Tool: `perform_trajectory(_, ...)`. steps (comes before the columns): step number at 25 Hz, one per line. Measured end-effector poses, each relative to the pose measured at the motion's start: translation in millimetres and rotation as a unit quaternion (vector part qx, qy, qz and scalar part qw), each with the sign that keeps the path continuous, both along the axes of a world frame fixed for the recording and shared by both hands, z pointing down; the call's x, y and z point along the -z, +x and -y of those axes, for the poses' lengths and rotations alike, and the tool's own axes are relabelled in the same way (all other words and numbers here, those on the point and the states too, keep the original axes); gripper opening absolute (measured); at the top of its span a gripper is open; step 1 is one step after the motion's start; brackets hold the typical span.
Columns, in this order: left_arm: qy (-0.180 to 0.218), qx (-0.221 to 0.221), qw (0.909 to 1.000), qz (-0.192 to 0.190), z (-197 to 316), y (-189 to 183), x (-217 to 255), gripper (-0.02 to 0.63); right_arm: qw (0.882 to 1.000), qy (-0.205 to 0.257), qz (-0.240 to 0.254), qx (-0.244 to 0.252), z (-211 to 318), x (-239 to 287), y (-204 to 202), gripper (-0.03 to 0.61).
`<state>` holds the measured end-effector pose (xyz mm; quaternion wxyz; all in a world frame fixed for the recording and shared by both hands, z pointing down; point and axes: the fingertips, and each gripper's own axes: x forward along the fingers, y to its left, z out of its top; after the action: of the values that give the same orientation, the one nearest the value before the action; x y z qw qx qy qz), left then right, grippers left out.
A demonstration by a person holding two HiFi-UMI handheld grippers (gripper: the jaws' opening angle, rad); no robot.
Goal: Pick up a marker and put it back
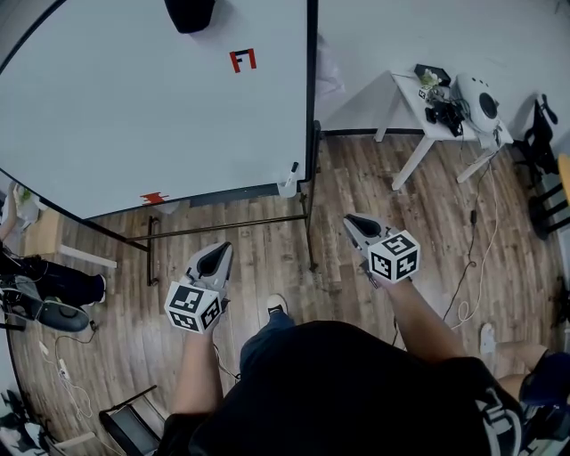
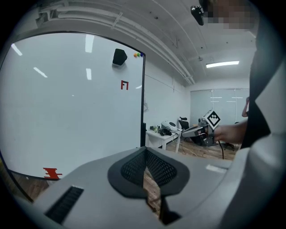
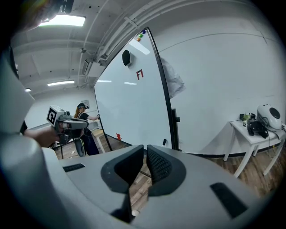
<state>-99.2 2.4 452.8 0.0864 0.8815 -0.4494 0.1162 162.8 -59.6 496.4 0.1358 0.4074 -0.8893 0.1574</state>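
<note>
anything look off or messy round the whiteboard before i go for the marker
Nothing looks spilled or damaged. The whiteboard stands straight on its frame, with the marker at its lower right corner. The only untidy thing is a loose cable trailing over the floor by the white table.

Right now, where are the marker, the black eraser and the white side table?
marker (image 1: 293, 169), head view, its dark cap.
black eraser (image 1: 190, 12), head view, middle of its body.
white side table (image 1: 411, 94), head view, bare tabletop corner.
</note>
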Motion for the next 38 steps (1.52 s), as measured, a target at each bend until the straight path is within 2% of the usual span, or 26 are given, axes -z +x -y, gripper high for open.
perform_trajectory(27,-0.023,-0.057,0.9978,-0.027,115,-64,-10,0.012,0.999,-0.020,-0.016,-0.031,101,5,-75,0.017)
perform_trajectory(38,-0.017,-0.083,0.9958,-0.033,152,-91,-6,0.012,0.998,-0.022,-0.025,-0.052,124,8,-103,0.018)
